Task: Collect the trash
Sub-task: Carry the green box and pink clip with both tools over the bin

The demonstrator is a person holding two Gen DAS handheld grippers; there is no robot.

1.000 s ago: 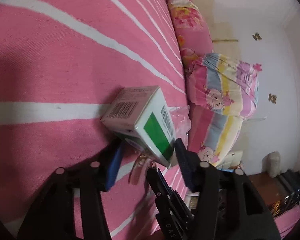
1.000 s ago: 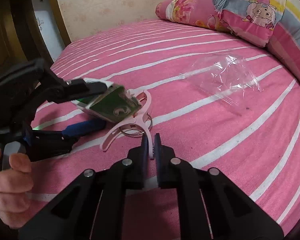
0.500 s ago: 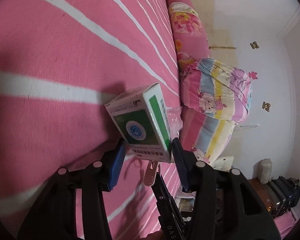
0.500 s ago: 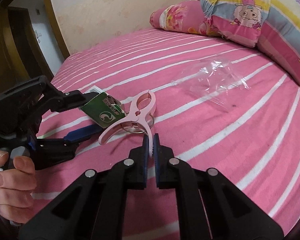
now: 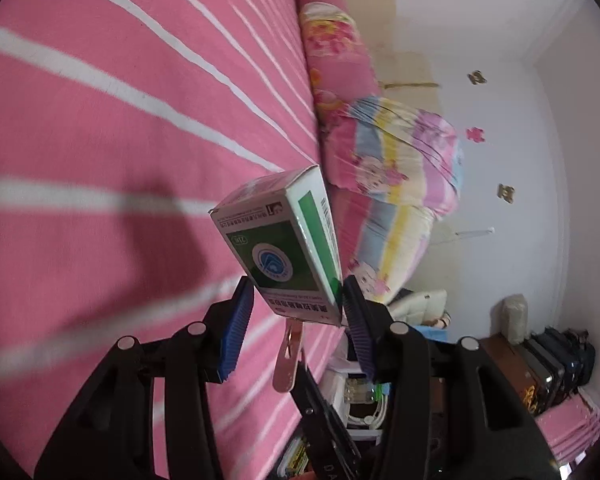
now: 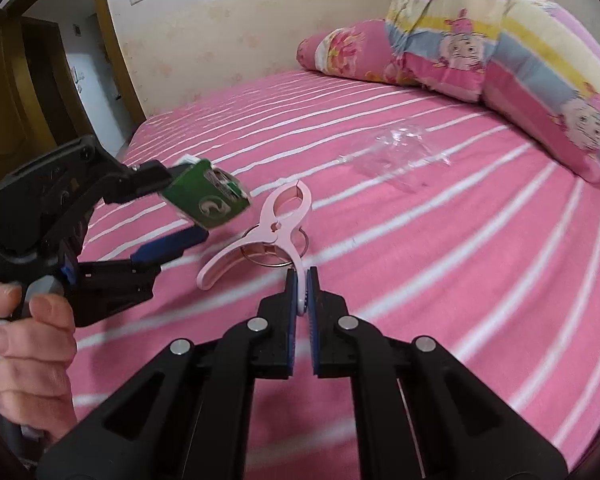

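Observation:
My left gripper (image 5: pixel 298 300) is shut on a green and white cardboard box (image 5: pixel 284 244) and holds it in the air above the pink striped bed (image 5: pixel 100 120). The box (image 6: pixel 206 200) and the left gripper (image 6: pixel 168 204) also show in the right wrist view, at the left. My right gripper (image 6: pixel 301 280) is shut on one handle of a large pink clothes peg (image 6: pixel 268 232) with a metal ring, lifted off the bed. A crumpled clear plastic wrapper (image 6: pixel 396 152) lies on the bed beyond the peg.
Pink floral and striped cartoon pillows (image 6: pixel 480 52) are stacked at the head of the bed. A doorway (image 6: pixel 40 100) stands at the far left. Beside the bed are shelves with clutter (image 5: pixel 360 396) and dark cases (image 5: pixel 556 360).
My left gripper has lifted the box higher off the bed and turned it more upright. My right gripper has raised the peg and drawn back from the wrapper.

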